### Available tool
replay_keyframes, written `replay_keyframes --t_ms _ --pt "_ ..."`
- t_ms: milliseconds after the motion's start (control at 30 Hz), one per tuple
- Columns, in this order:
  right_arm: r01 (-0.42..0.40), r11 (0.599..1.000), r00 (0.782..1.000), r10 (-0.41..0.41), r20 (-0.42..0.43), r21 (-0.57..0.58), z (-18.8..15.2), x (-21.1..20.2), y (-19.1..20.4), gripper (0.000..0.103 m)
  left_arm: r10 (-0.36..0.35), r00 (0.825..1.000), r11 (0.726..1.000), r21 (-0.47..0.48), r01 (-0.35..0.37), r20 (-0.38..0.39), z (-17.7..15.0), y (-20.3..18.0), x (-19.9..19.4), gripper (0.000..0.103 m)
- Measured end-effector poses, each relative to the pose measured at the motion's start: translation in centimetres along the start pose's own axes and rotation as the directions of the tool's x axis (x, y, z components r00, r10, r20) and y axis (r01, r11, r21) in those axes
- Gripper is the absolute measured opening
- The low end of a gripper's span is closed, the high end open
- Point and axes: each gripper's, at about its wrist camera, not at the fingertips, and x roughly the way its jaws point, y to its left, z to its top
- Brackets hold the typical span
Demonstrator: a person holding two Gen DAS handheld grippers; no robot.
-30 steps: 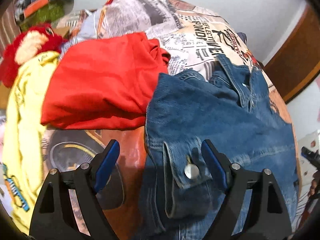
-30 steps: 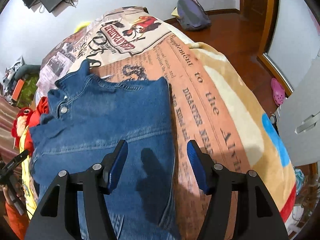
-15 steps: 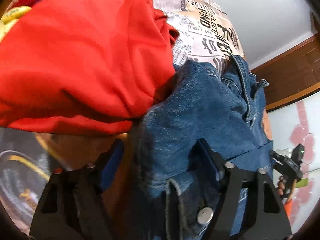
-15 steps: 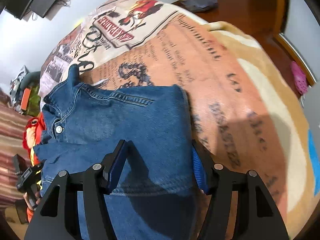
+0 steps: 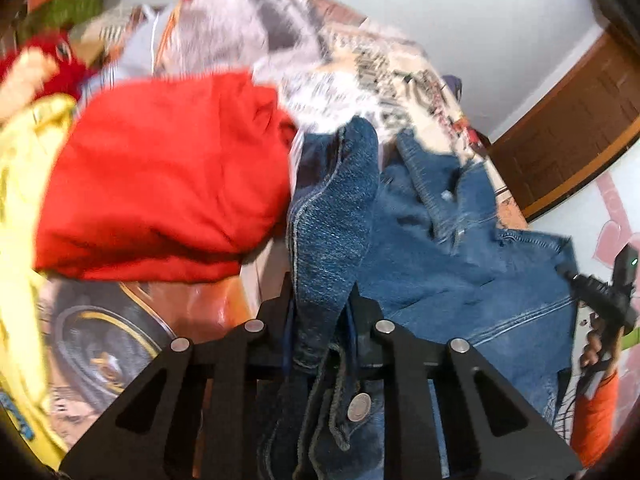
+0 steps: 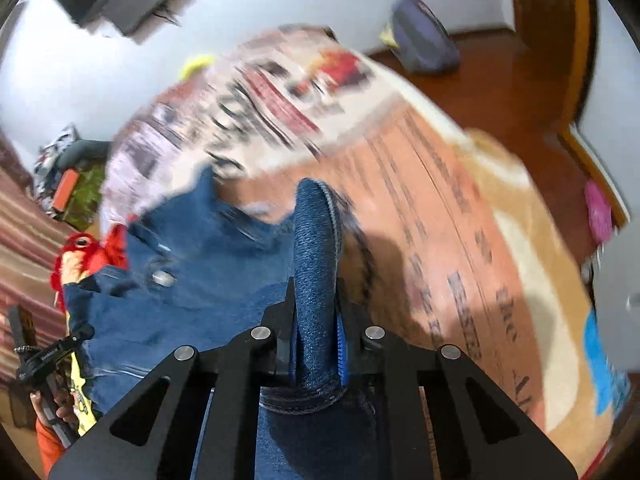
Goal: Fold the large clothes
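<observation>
A blue denim jacket (image 5: 448, 256) lies on the newspaper-print bedspread (image 5: 360, 64). My left gripper (image 5: 320, 300) is shut on a bunched fold of the jacket's left edge, which stands up between the jaws. My right gripper (image 6: 316, 304) is shut on a fold of the jacket (image 6: 192, 280) at its right edge, also raised above the bedspread (image 6: 448, 216). The jacket's lower part hangs under both grippers. Both views are motion-blurred.
A folded red garment (image 5: 168, 176) lies against the jacket's left side, with a yellow garment (image 5: 20, 208) and a red plush toy (image 5: 36, 68) beyond. A wooden door (image 5: 568, 128) stands at right. A bag (image 6: 424, 40) lies on the wooden floor.
Both grippers were open over the jacket's edges; they have closed on denim folds and lifted them off the bedspread.
</observation>
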Motion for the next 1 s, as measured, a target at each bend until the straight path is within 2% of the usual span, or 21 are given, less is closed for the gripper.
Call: replay_keyframes --t_ms 100,200,267,367,500,567,733,800,933,1000 --pt "-0.036 0.998 0.998 0.038 0.046 -0.051 1.4 -1.9 2.5 0.012 0.003 0.997 0.999 0.032 -0.005 0.08 1.0 -1.6 -3.2 0.018" --pt "-0.059 0.993 0.992 0.07 0.106 -0.105 3.0 -4.0 5.1 0.008 -0.012 0.983 0.999 0.054 0.002 0.183 2.3 -3.0 -7.1 0.015" --pt "-0.106 0.986 0.987 0.12 0.111 -0.127 4.0 -4.6 6.8 0.007 -0.025 0.976 0.998 0.069 0.01 0.217 3.2 -3.6 -8.7 0.015" --pt "-0.076 0.978 0.985 0.104 0.138 -0.195 4.9 -4.3 9.2 0.007 -0.001 0.967 0.994 0.102 -0.026 0.256 4.5 -4.6 -10.0 0.015" --pt "-0.099 0.97 0.98 0.134 0.15 -0.222 6.9 -3.4 11.2 0.007 0.004 0.95 0.993 0.111 -0.041 0.312 6.2 -4.5 -11.0 0.015" --pt "-0.084 0.969 0.978 0.125 0.167 -0.234 8.2 -2.4 11.8 0.007 0.026 0.942 0.993 0.096 -0.061 0.334 7.4 -3.9 -10.6 0.015" --pt "-0.063 0.975 0.984 0.096 0.149 -0.213 10.7 1.8 11.9 0.007 0.117 0.941 0.988 0.055 -0.141 0.316 9.9 -1.0 -7.0 0.015" --pt "-0.034 0.979 0.989 0.062 0.136 -0.2 11.2 3.9 11.7 0.007 0.15 0.944 0.985 0.037 -0.168 0.294 10.5 0.1 -5.2 0.015" --pt "0.033 0.987 0.997 -0.021 0.076 -0.156 11.7 9.6 10.1 0.007 0.251 0.937 0.966 0.005 -0.26 0.244 11.3 3.0 -0.7 0.015" --pt "0.079 0.987 0.996 -0.073 0.049 -0.137 11.5 12.2 8.9 0.007 0.273 0.938 0.961 -0.02 -0.275 0.216 11.4 4.4 1.0 0.015"
